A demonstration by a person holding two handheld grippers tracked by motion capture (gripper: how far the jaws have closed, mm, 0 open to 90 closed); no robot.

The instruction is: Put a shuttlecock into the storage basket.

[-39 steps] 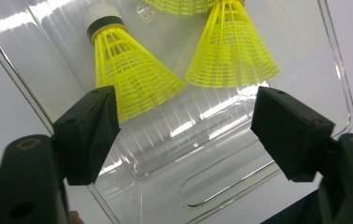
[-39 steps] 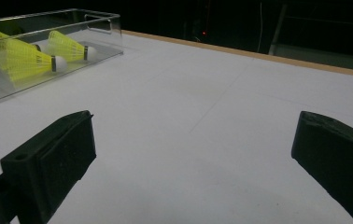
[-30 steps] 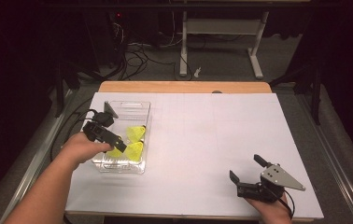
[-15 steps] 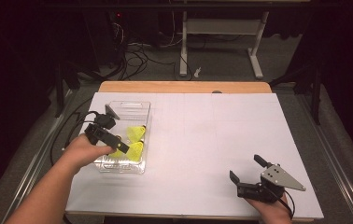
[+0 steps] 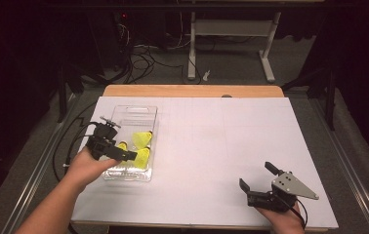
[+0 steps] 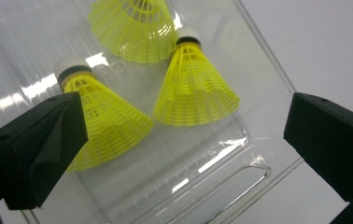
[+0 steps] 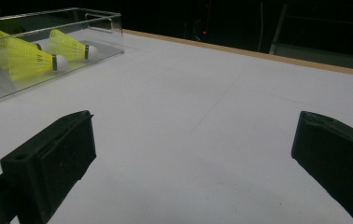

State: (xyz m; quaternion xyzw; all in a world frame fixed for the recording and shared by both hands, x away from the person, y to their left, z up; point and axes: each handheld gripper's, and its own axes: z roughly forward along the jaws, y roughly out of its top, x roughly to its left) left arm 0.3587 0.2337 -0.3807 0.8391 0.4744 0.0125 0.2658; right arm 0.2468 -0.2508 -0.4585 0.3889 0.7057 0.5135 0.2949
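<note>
Three yellow shuttlecocks lie in a clear plastic tray at the table's left. In the left gripper view one shuttlecock lies by the left jaw, a second between the jaws, and a third farther off. My left gripper hovers over the tray's near left part, open and holding nothing. My right gripper rests near the table's front right, open and apart from everything. In its view two shuttlecocks lie on their sides in the tray.
White paper covers the table, with a wooden edge along the far side. A black cable trails off the table's left side. Beyond the table are a dark floor and a desk frame.
My left gripper has drifted a little to the near left over the tray, still open. The right gripper has stayed put.
</note>
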